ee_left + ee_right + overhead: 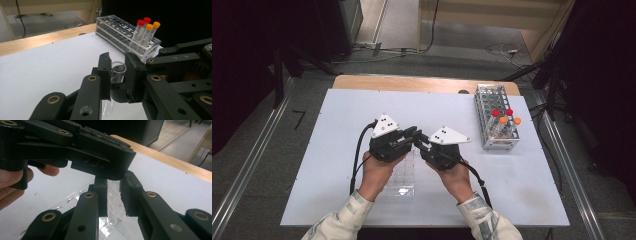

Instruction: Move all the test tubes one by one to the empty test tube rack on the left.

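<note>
A clear, uncapped test tube (117,72) stands upright between my two grippers over the middle of the white table (337,150). My left gripper (118,73) is shut on the tube near its open rim; the tube's lower end hangs below the jaws. My right gripper (113,195) is shut on the same tube (113,206) lower down, with the left gripper (105,162) crossing just above it. In the high view the left gripper (414,136) and the right gripper (424,145) meet tip to tip.
A clear plastic rack (402,177) lies flat on the table under the hands. A metal tube rack (492,107) at the right edge holds several tubes with red and orange caps (504,117). The table's wooden far edge (412,82) runs behind.
</note>
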Demonstrator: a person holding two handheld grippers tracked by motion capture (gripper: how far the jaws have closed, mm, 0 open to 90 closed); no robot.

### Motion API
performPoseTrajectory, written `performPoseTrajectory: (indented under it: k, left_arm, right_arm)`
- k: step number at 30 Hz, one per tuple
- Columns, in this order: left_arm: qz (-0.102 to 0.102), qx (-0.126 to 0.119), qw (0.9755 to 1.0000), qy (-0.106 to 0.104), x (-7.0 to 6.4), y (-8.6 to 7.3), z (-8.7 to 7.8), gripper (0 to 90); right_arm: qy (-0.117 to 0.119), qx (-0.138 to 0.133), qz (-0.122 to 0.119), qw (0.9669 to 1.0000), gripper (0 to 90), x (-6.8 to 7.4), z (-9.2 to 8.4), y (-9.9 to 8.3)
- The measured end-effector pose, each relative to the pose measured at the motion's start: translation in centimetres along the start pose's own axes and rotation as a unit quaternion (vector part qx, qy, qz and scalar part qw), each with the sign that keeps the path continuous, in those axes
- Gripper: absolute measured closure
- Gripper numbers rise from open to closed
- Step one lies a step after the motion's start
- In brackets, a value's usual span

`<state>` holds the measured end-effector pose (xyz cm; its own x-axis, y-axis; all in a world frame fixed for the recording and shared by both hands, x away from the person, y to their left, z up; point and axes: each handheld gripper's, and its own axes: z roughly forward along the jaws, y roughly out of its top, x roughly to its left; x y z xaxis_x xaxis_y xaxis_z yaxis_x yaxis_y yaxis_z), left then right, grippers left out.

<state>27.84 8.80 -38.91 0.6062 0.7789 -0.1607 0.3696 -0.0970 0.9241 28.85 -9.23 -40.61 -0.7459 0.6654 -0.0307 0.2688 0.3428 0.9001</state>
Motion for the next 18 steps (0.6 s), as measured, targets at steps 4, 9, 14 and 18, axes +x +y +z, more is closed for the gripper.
performPoseTrajectory:
  k: [4,9,14,18]
  left_arm:
    - [0.003,-0.004,1.0,0.006,0.1,0.2,-0.1,77.1]
    - [0.008,-0.012,0.9998,0.014,0.3,0.5,-0.2,77.2]
    - [0.005,-0.021,0.9994,0.028,0.9,0.8,-0.3,77.2]
    - [0.014,-0.019,0.9987,0.045,1.2,0.8,-0.1,77.2]
  right_arm:
    - [0.001,-0.004,-0.003,1.0,73.1,0.0,0.2,0.3]
    - [0.006,-0.006,0.004,1.0,64.7,-0.2,0.3,0.6]
    - [0.011,-0.001,0.017,0.9998,49.7,-0.9,-0.3,0.5]
    - [0.004,0.0,0.018,0.9998,44.1,-1.8,-1.5,0.1]
